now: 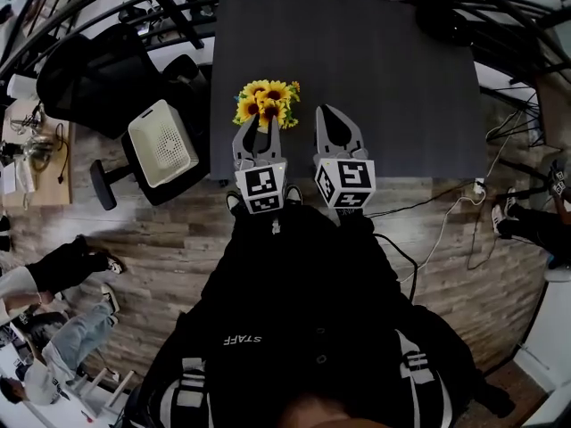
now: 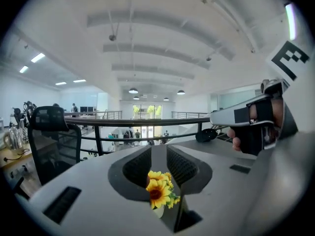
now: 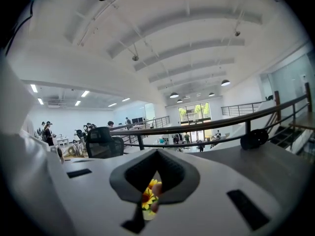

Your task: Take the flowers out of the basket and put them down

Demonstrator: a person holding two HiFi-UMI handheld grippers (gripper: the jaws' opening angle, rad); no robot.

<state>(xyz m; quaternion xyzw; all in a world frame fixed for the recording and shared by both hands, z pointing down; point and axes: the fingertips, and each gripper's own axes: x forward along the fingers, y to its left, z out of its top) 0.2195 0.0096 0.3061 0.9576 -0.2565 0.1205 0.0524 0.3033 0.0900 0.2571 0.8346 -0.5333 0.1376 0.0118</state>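
Note:
A bunch of yellow sunflowers (image 1: pixel 266 102) stands on the dark table (image 1: pixel 401 87) near its front edge, free of both grippers. My left gripper (image 1: pixel 260 125) hangs well above it with a narrow gap between its jaws and nothing in them. Through that gap the left gripper view shows the sunflowers (image 2: pixel 160 191) small and far below. My right gripper (image 1: pixel 330 110) floats beside the left one, shut and empty. In the right gripper view the sunflowers (image 3: pixel 149 196) peek through the slot behind the closed tips. The white basket (image 1: pixel 162 143) lies on an office chair left of the table.
A black office chair (image 1: pixel 89 78) stands behind the basket. A dark railing (image 2: pixel 147 123) runs beyond the table. A black round object (image 2: pixel 205 134) sits on the table's far side. Cables (image 1: pixel 446 230) trail on the wooden floor at right. People (image 1: pixel 53 328) sit at lower left.

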